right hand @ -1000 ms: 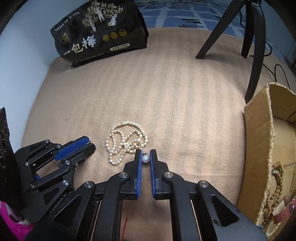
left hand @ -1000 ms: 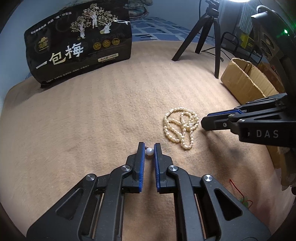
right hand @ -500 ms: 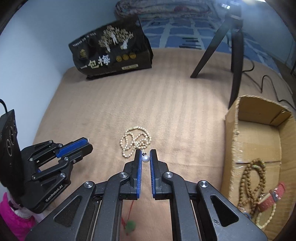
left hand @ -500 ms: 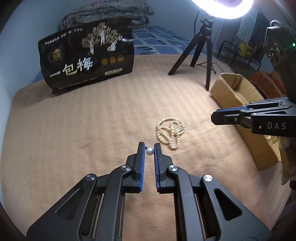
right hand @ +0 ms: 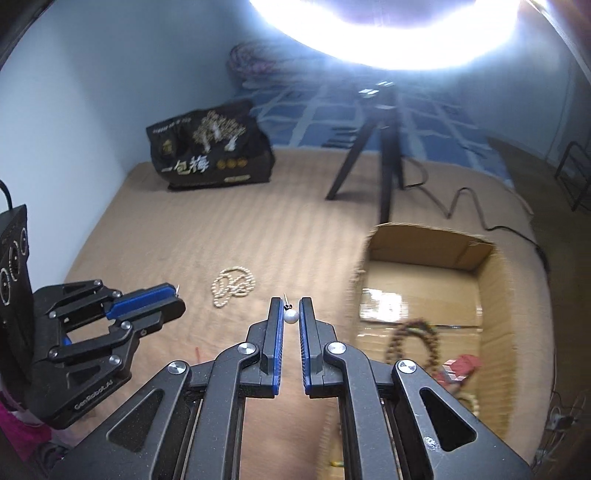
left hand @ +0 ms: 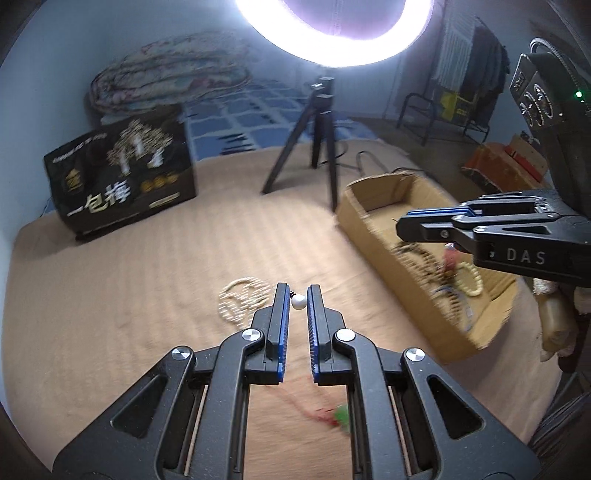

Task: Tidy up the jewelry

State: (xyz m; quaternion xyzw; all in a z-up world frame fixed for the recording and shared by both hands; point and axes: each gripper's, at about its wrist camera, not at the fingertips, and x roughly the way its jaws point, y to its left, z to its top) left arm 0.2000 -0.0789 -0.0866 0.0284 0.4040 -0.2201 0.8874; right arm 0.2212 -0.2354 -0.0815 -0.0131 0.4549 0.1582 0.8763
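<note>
My left gripper (left hand: 298,295) is shut on a white pearl earring (left hand: 299,301), held high above the tan blanket. My right gripper (right hand: 291,308) is shut on a second white pearl earring (right hand: 290,316), beside the left edge of the open cardboard box (right hand: 487,280). A cream pearl necklace (left hand: 242,301) lies coiled on the blanket below, also in the right wrist view (right hand: 232,283). The box holds brown bead strands (right hand: 413,339), a red item (right hand: 463,365) and a cream bracelet (left hand: 469,280). The right gripper shows in the left wrist view (left hand: 406,221); the left gripper shows in the right wrist view (right hand: 177,295).
A black snack bag (left hand: 122,184) stands at the back of the blanket. A black tripod (left hand: 317,147) stands behind the box under a bright ring light (left hand: 332,33). A red string with a green bead (left hand: 332,417) lies near me. A cable (right hand: 461,199) runs behind the box.
Both grippers have risen well above the blanket and tilted up, each still holding its pearl earring. The necklace looks smaller and farther. The box with its contents has come into view.
</note>
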